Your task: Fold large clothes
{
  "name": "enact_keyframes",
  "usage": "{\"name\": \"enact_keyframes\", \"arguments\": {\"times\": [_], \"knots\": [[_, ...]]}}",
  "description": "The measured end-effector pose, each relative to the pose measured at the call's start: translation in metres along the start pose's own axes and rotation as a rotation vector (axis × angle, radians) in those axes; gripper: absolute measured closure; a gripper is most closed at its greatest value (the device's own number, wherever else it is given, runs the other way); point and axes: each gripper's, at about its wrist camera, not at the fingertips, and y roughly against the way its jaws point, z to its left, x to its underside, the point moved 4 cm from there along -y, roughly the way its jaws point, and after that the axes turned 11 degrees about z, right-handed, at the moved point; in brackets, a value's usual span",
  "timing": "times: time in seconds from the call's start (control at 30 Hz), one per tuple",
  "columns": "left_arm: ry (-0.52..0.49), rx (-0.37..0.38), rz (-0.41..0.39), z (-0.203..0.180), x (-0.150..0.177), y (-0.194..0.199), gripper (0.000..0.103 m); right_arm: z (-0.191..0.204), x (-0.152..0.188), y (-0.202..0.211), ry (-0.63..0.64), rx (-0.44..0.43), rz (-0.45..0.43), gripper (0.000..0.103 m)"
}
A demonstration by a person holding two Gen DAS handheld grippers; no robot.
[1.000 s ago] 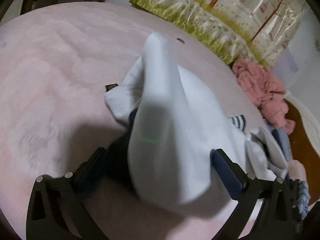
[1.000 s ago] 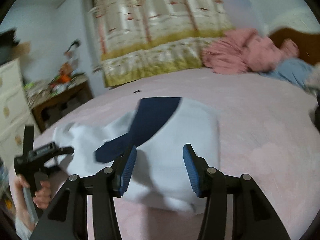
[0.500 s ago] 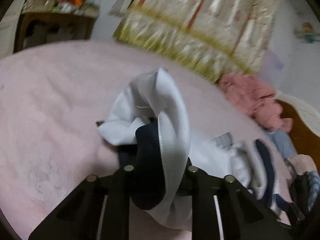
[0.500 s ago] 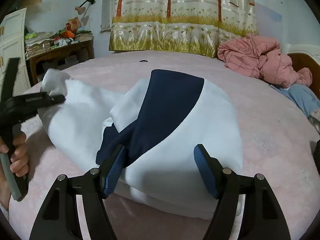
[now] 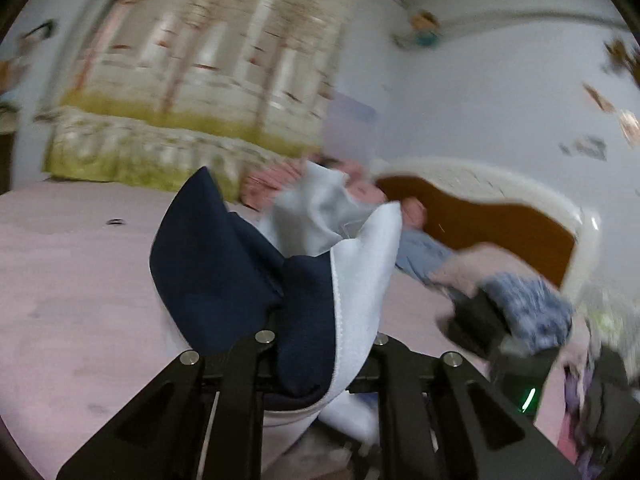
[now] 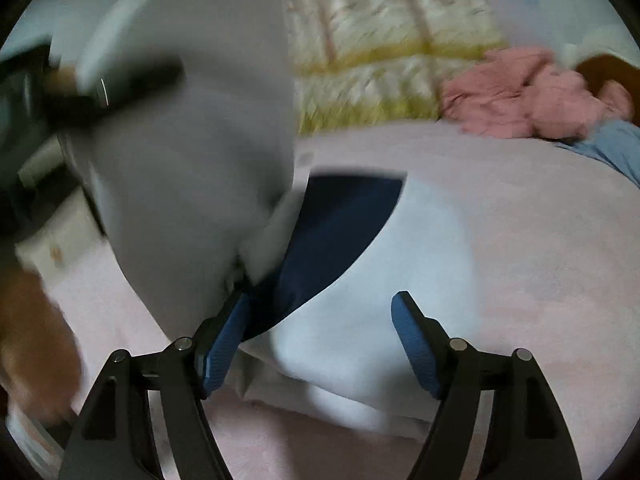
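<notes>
While the left gripper [image 5: 320, 344] clamps a white-and-navy garment [image 5: 248, 264] fold raised off the pink bed [image 5: 72, 280], jaws just closed on cloth, right gripper [image 6: 320, 344] gapes, jaws just widened, garment body [image 6: 380, 280] lying between them unpinched, pink clothes [image 6: 528, 96] far beyond to its right.
</notes>
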Motion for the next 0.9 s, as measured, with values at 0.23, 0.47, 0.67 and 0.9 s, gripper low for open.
{"name": "enact_keyframes", "arguments": {"times": [0.23, 0.47, 0.67, 0.9], "knots": [[-0.121, 0.049, 0.227, -0.023, 0.055, -0.067, 0.091, -0.111, 0.003, 0.055, -0.442, 0.262, -0.159, 0.027], [-0.111, 0.137, 0.340, -0.023, 0.071, -0.076, 0.089, -0.112, 0.002, 0.063, -0.439, 0.191, -0.195, 0.027], [-0.171, 0.248, 0.307, -0.034, 0.071, -0.049, 0.024, -0.067, -0.005, 0.084, -0.267, 0.132, -0.328, 0.027], [-0.308, 0.206, 0.035, -0.035, 0.053, 0.024, 0.000, -0.036, -0.003, 0.090, -0.176, 0.030, -0.358, 0.039]]}}
